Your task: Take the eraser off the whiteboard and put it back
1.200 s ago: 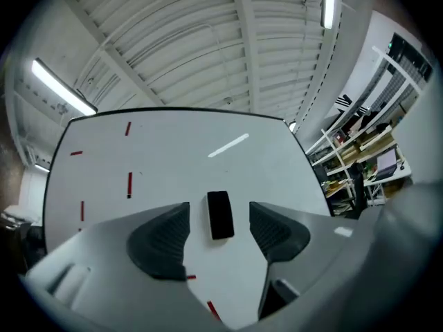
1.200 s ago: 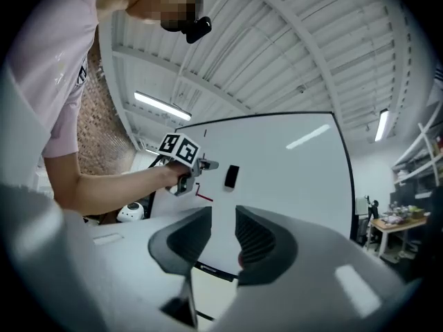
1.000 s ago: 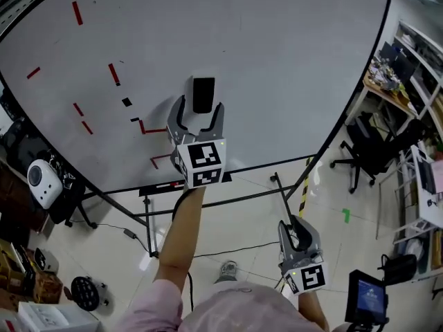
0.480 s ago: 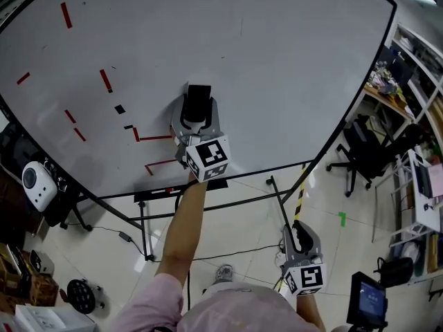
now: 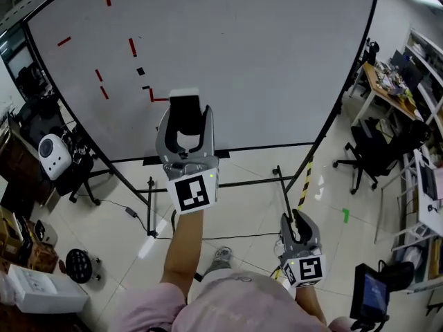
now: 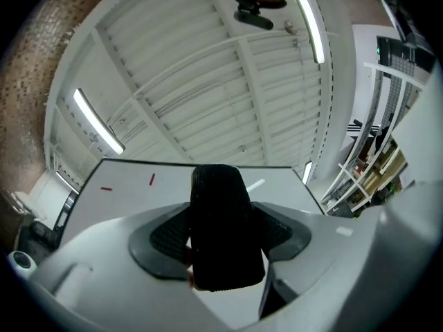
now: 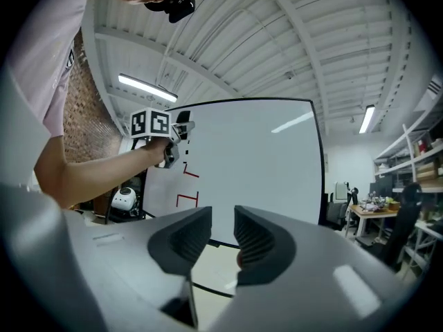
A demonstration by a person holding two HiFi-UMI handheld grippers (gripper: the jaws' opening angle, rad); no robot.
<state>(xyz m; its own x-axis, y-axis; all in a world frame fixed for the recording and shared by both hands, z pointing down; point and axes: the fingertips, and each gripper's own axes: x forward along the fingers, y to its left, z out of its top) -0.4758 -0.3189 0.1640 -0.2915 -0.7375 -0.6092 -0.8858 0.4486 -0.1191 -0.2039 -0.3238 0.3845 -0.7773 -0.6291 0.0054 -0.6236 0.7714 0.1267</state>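
Observation:
The black eraser is off the whiteboard, held upright in the air in front of it. My left gripper is shut on the eraser; its jaws have just been closing, with the eraser between them. In the left gripper view the eraser fills the gap between the pads and stands up past them. My right gripper hangs low by the person's right side, well apart from the board. Its jaws stand a little apart with nothing between them.
Red and black marks sit on the board's upper left. The board's metal stand crosses the floor below it. A white device stands at the left, an office chair and desks at the right, a small screen at the lower right.
My left gripper closed on the eraser at the board, then drew back from the board with it, nearer the person. The right gripper stayed low at the side.

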